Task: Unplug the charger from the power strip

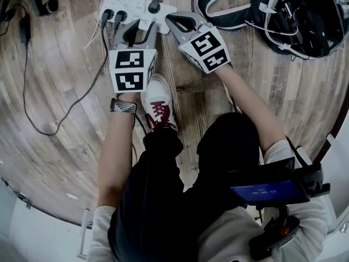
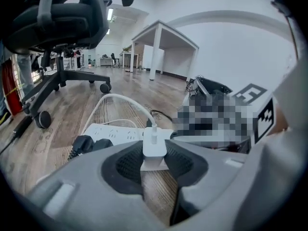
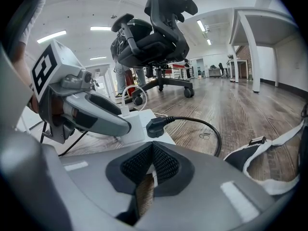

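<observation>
Closest to me, my white shoe (image 1: 158, 103) with its red laces is planted on the wooden floor (image 1: 60, 141), just behind the two grippers. My left gripper (image 1: 140, 29) points down at the power strip (image 2: 113, 134). Its jaws stand wide but filled: the white charger (image 2: 154, 147) sits upright between the pads, which lie against its two sides. The charger looks seated in the power strip, not yet pulled out, and its white cable (image 2: 120, 101) rises from the top and arches away to the left. My right gripper (image 3: 152, 148) is just beside it on the right, at the end of the strip. Its jaws are drawn together at the tips with nothing gripped, and I cannot tell whether they touch the strip. Left of the charger, two black plugs (image 2: 84, 144) sit side by side in the strip. Just beyond the charger, a third black plug (image 3: 156, 126) trails a black cord across the boards. Off to my right a black bag (image 1: 294, 15) with pale straps lies on the floor, well apart from the strip. Farther out stands a black office chair (image 2: 57, 28) on casters. Beyond that, a white table (image 2: 163, 37) stands near the white wall.
</observation>
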Tool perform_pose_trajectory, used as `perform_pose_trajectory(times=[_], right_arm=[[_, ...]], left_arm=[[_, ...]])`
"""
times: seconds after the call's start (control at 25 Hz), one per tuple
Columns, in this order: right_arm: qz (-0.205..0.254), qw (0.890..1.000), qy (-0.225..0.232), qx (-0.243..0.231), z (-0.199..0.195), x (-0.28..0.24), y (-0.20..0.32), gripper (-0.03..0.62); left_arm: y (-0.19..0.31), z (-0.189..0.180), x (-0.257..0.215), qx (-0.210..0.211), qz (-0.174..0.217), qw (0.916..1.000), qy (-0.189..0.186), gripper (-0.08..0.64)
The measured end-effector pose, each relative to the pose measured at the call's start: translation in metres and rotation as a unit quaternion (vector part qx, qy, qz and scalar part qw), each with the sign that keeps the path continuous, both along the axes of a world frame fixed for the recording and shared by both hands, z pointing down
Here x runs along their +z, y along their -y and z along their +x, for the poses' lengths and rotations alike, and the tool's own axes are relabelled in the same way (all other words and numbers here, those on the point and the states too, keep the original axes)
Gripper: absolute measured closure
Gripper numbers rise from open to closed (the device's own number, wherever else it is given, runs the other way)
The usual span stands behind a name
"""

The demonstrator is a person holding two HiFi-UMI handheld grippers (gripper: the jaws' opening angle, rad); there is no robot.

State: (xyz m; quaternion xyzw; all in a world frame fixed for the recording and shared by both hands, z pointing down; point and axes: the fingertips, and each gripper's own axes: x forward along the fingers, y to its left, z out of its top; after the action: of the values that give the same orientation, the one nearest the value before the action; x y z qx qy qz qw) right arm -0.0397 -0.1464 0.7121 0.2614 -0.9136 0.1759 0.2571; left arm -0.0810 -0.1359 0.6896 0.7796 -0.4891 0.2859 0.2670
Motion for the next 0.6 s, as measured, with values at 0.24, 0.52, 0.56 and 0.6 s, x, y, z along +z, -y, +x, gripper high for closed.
perform_pose_trajectory(times=[0.24,0.52,0.56,0.6], right_arm=[[0.001,1.0,-0.001,-0.003,0.0,0.0004,-0.0001,0.594],[-0.001,1.0,-0.003,-0.002,0.0,0.0002,-0.0003,0.593],[-0.001,1.0,-0.002,-0.002,-0.0003,0.0,-0.0002,0.592],[-0.001,1.0,0.0,-0.001,-0.0007,-0.0003,-0.0003,0.592]], left_arm=[[-0.0005,0.0029,0.0003,0.027,0.011,0.9986,0.045,0.42],[-0.0002,0.0021,0.0003,0.021,0.005,0.9991,0.035,0.42],[-0.0002,0.0013,0.0003,0.015,-0.001,0.9996,0.023,0.42],[-0.0001,0.0001,0.0002,0.008,-0.007,0.9999,0.009,0.42]])
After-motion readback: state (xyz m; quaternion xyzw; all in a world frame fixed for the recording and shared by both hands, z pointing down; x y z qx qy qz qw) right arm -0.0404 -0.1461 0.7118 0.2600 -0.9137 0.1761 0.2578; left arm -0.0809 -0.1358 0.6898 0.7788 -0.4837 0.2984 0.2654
